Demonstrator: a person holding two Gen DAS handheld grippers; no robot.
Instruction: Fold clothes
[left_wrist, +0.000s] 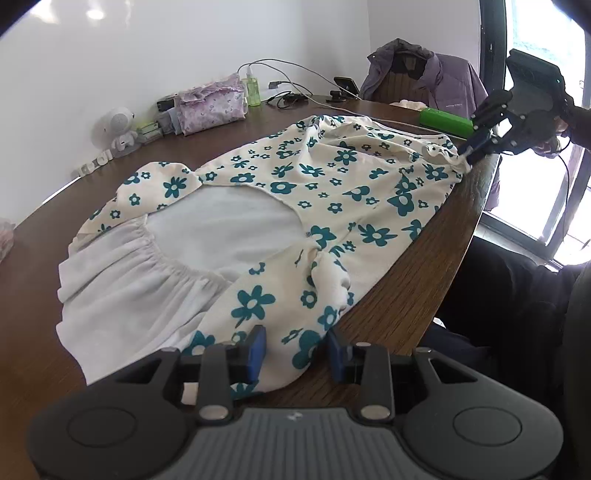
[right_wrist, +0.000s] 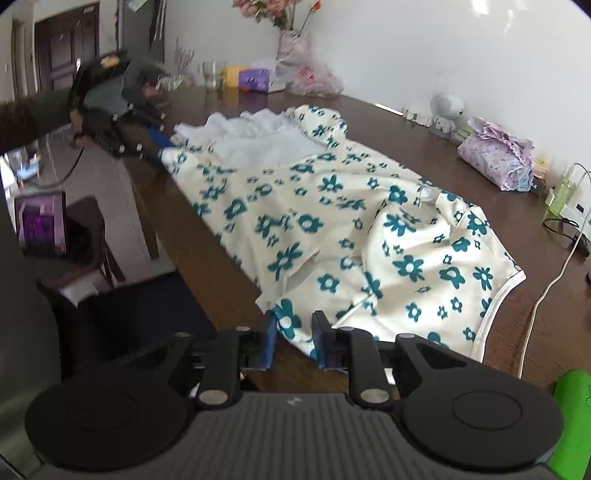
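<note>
A cream garment with teal flowers (left_wrist: 314, 192) (right_wrist: 332, 221) lies spread along the near edge of the brown table (left_wrist: 388, 314), its white inside showing at one end. My left gripper (left_wrist: 297, 349) stands open at that end, with the flowered edge lying flat between its blue pads. In the right wrist view the left gripper (right_wrist: 162, 146) sits at the far corner of the cloth. My right gripper (right_wrist: 295, 341) is shut on the opposite corner. In the left wrist view the cloth bunches at the right gripper (left_wrist: 467, 157).
Along the wall side stand a folded purple floral cloth (left_wrist: 212, 107), a green bottle (left_wrist: 253, 86), a white robot toy (left_wrist: 118, 129) and cables. A green box (left_wrist: 445, 122) lies near the right gripper. A chair with a purple jacket (left_wrist: 424, 74) stands beyond the table.
</note>
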